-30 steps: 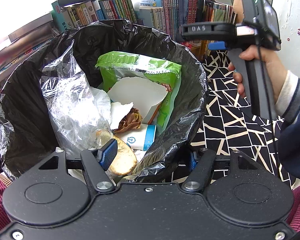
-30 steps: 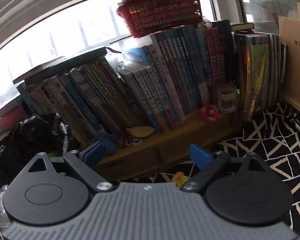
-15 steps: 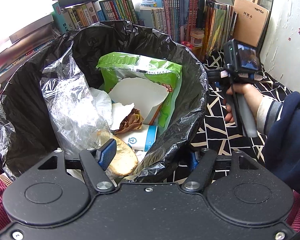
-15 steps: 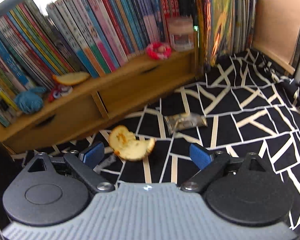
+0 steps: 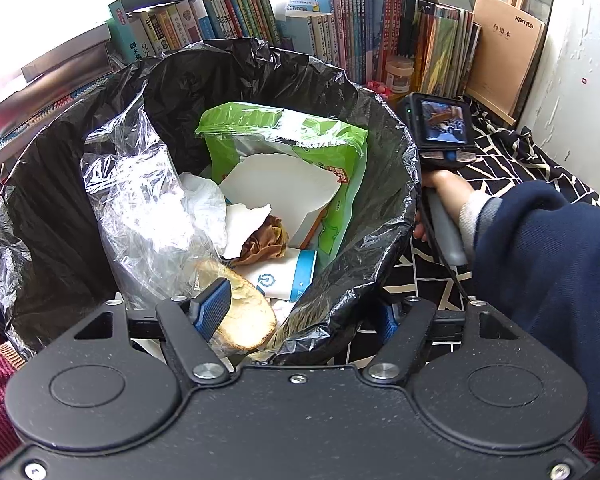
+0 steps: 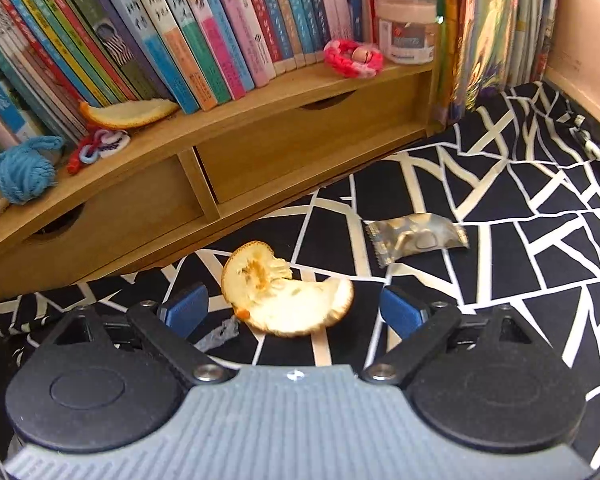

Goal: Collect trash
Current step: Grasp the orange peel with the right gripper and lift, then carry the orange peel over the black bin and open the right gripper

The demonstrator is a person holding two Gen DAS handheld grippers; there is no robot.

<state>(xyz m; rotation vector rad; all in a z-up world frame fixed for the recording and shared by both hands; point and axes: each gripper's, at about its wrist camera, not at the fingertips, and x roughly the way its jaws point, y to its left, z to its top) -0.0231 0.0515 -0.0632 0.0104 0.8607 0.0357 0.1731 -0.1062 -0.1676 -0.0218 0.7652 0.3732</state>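
Observation:
A bin lined with a black bag [image 5: 384, 216] fills the left wrist view. It holds a green snack packet [image 5: 284, 136], clear plastic [image 5: 148, 208], torn white paper, a paper cup [image 5: 288, 276] and a piece of peel [image 5: 244, 316]. My left gripper [image 5: 300, 312] is open, with one finger inside the near rim and one outside. My right gripper [image 6: 292, 312] is open low over the patterned cloth, and an orange peel [image 6: 280, 292] lies between its fingertips. A foil wrapper [image 6: 416, 238] lies just beyond, to the right. Another peel [image 6: 128, 114] rests on the shelf.
A wooden desk shelf [image 6: 260, 148] with two drawers carries rows of books, a blue yarn ball [image 6: 22, 170], a pink knitted ring [image 6: 354, 58] and a jar [image 6: 406, 28]. A hand [image 5: 444, 192] holds the right gripper's handle beside the bin. A brown board [image 5: 504, 52] leans at the wall.
The right gripper has swung down from facing the bookshelf to the cloth and closed in on the orange peel. The left gripper and bin have stayed put.

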